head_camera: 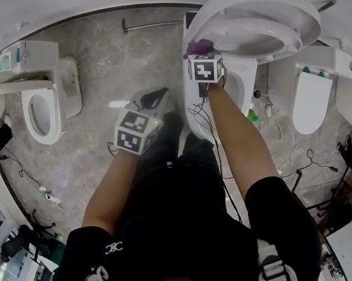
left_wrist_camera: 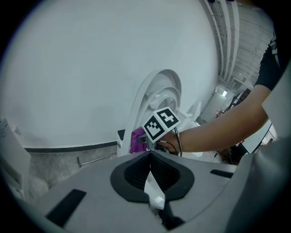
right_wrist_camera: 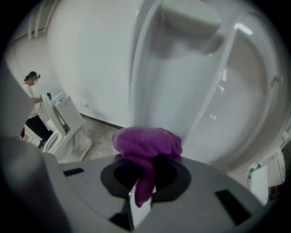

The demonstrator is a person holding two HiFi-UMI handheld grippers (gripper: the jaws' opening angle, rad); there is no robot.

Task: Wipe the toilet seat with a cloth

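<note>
The purple cloth is clamped in the right gripper; its jaws are closed on a narrow tail of the fabric that hangs down between them, while the bulk sits bunched in a rounded wad just beyond the jaw tips; from the head view the wad lies at the near left edge of the raised toilet seat, right up against it, though whether fabric and plastic actually touch cannot be told; the seat stands tipped up together with its lid above the white bowl, and in the right gripper view their glossy white surfaces fill everything behind the cloth.

The left gripper hangs to the near left of the right one, well apart from the seat; its jaws are pressed together with nothing between them.

The floor is mottled grey stone; a metal rod lies on it by the far wall; another toilet stands to the left and one more to the right; a person stands at the far left in the right gripper view.
</note>
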